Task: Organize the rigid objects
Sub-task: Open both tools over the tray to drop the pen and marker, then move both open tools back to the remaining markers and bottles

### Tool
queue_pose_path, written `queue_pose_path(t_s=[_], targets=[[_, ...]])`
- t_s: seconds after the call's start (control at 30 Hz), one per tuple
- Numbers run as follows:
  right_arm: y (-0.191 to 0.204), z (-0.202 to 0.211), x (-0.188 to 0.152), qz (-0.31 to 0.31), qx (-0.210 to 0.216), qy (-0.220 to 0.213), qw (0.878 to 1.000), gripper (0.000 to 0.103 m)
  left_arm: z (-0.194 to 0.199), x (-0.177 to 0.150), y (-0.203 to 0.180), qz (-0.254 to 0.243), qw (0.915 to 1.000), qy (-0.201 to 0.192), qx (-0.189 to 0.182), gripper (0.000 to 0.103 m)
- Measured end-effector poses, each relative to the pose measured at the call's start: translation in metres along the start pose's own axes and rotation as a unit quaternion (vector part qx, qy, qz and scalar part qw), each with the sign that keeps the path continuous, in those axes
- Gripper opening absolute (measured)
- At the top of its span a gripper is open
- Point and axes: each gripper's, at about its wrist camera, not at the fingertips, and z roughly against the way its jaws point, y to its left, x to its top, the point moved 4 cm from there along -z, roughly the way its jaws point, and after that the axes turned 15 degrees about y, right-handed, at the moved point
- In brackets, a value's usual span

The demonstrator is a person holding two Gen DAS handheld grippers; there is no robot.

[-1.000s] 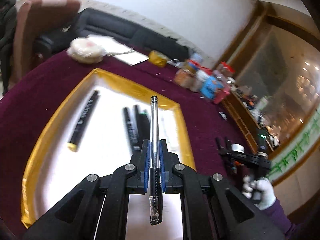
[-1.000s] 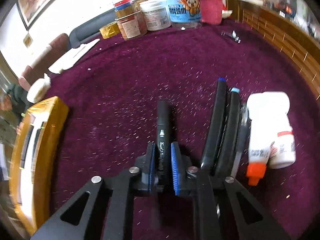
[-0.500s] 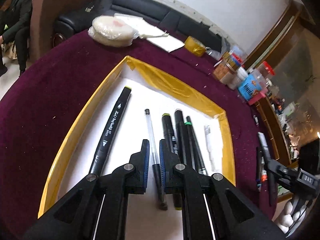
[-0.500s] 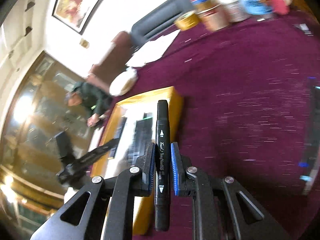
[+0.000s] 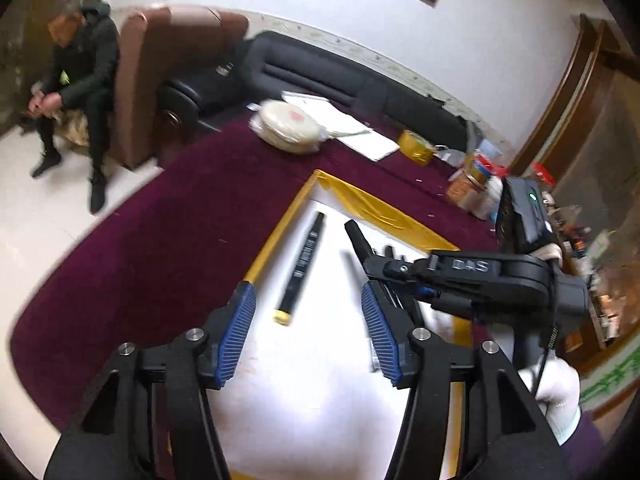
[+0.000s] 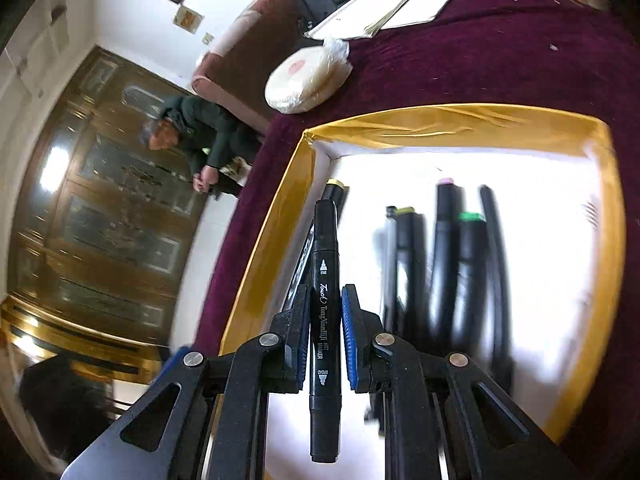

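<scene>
In the left wrist view, the left gripper (image 5: 308, 332) is seen with its blue-padded fingers (image 5: 239, 336) spread wide and nothing between them, held above the white floor of the gold-rimmed tray (image 5: 276, 236). Just beyond the fingers, a black marker with a yellow end (image 5: 301, 269) is seen lying alone on the tray floor near the left rim. To its right, the right gripper (image 5: 362, 240) is reached in over the tray, carried by a white-gloved hand (image 5: 558, 392), with a black art marker (image 5: 358, 238) projecting from its tip.

In the right wrist view, that art marker (image 6: 325, 312) is pinched between the blue pads (image 6: 349, 340) of the right gripper (image 6: 325, 336), held upright along the fingers above the tray's left side, its white printed label facing the camera. Behind it the yellow-ended marker (image 6: 334, 196) is partly hidden. Further right, a row of dark markers and pens (image 6: 444, 264) is laid side by side on the tray floor, blurred; a green cap (image 6: 472, 217) and a pale pink cap (image 6: 446, 181) can be made out among them.

Past the tray (image 6: 460, 120), a bagged round white item (image 6: 304, 80) and a stack of papers (image 6: 384, 8) are set on the maroon tablecloth (image 6: 500, 60). A roll of yellow tape (image 5: 416, 152) and several jars (image 5: 476, 184) are placed at the far edge. A seated person in dark clothing (image 5: 76, 80) is visible beyond the table.
</scene>
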Motion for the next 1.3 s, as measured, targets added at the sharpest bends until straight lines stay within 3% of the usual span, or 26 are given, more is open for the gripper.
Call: queue_pose_path(t_s=[0.1, 0.27, 0.47, 0.93, 1.1, 1.3], targets=[[0.005, -0.006, 0.003, 0.007, -0.048, -0.009, 0.999, 0.014, 0.006, 0.000, 0.003, -0.005, 0.9991, -0.016, 0.040, 0.061], [0.018, 0.007, -0.003, 0.050, -0.108, -0.036, 0.992, 0.022, 0.006, -0.002, 0.001, -0.017, 0.9976, -0.025, 0.063, 0.062], [0.025, 0.044, -0.014, 0.073, -0.136, -0.088, 0.984, 0.038, 0.010, -0.007, -0.016, -0.040, 0.9941, -0.040, 0.093, 0.062], [-0.029, 0.138, -0.069, 0.047, -0.182, -0.177, 0.966, 0.039, 0.017, -0.028, -0.086, -0.112, 0.9849, -0.047, 0.123, 0.062], [-0.066, 0.178, -0.091, 0.023, -0.196, -0.210, 0.958, 0.039, 0.013, -0.038, -0.119, -0.146, 0.9823, -0.033, 0.113, 0.062], [-0.145, 0.248, -0.128, -0.056, -0.221, -0.265, 0.937, 0.044, -0.009, -0.053, -0.162, -0.178, 0.9829, 0.026, 0.038, 0.065]])
